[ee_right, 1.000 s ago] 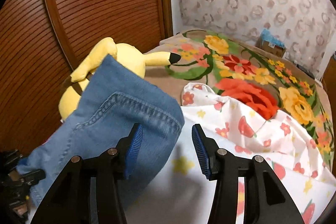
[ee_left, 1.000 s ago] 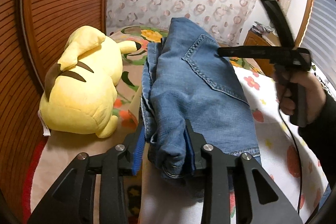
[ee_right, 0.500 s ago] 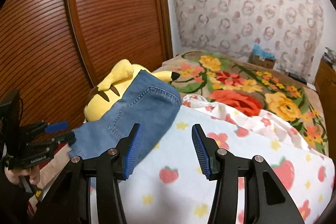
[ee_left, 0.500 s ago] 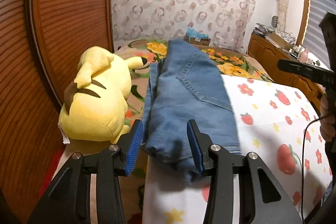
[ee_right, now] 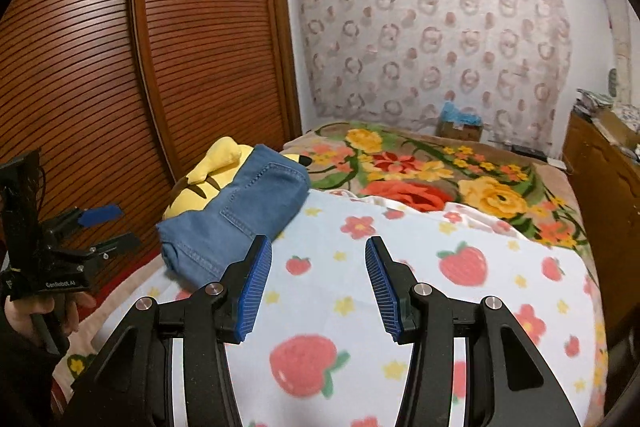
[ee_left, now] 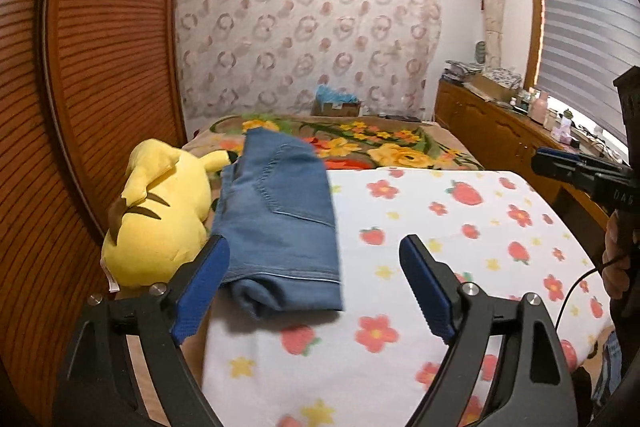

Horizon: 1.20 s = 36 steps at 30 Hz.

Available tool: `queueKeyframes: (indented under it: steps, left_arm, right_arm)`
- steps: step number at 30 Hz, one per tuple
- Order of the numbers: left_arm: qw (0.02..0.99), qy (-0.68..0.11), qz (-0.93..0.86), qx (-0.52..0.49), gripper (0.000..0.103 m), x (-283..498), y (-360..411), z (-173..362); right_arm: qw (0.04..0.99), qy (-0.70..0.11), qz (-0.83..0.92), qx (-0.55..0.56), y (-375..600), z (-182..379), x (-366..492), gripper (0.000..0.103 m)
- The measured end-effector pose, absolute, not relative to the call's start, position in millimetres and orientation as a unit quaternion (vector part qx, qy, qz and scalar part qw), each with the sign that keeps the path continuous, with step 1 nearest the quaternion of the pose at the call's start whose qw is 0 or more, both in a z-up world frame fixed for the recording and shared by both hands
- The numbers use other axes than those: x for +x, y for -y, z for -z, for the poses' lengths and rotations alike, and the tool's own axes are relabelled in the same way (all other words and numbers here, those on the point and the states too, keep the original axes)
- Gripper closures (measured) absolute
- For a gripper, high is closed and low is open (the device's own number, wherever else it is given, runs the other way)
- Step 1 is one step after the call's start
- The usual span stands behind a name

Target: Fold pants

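The jeans (ee_left: pixel 280 223) lie folded into a compact blue bundle on the bed, resting on the left edge of the white strawberry blanket (ee_left: pixel 440 227), pocket side up. Just beside them on the left sits the yellow plush toy (ee_left: pixel 160 211), touching the denim along its flank. The left gripper (ee_left: pixel 314 283) hangs above the near end of the bundle, and its jaws have just been opening; they now stand wide apart with the fold of denim showing between them, the blue pads clear of the cloth. Over in the right wrist view, the right gripper (ee_right: pixel 318 283) hovers above bare blanket with its jaws partly apart and nothing between them, the jeans (ee_right: pixel 236 215) off to its left. A hand (ee_right: pixel 44 311) grips the left tool's handle at the frame's left edge. Behind, the flowered bedspread (ee_right: pixel 420 171) covers the far half of the bed, next to the slatted wooden wardrobe door (ee_right: pixel 200 39).
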<state>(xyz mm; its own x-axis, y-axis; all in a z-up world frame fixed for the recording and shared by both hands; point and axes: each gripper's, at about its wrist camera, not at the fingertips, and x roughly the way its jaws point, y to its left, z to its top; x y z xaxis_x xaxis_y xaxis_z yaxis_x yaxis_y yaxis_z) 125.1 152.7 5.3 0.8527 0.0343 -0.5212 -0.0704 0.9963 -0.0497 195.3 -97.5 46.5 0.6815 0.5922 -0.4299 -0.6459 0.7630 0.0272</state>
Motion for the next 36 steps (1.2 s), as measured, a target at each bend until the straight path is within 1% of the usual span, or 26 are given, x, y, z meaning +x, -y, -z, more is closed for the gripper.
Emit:
queueKeyframes:
  steps: [2,5,11,17,24,36]
  left_arm:
    - [0.966,-0.257,-0.026,-0.028,0.015,117,-140,-13]
    - [0.971,-0.235,-0.025,-0.027,0.015,104,-125,-26]
    - [0.975,-0.219,-0.017,-0.005,0.015,87,-93,-49]
    - [0.976,-0.218,-0.022,-0.002,0.015,79,-65,-65]
    - [0.975,-0.222,-0.022,-0.006,0.015,74,-39,-70]
    - [0.975,-0.222,-0.015,-0.003,0.015,70,-20,-70]
  right_arm:
    - [0.918,-0.209,-0.33,-0.061,109,-46,180,0.051]
    - [0.923,-0.205,-0.32,-0.056,123,-46,159,0.047]
    - [0.937,-0.19,-0.29,-0.045,140,-53,119,0.038]
    - [0.948,-0.17,-0.265,-0.039,156,-64,80,0.038]
    - [0.959,-0.154,-0.237,-0.028,176,-68,48,0.037]
    - [0.964,-0.15,-0.218,-0.017,172,-74,35,0.037]
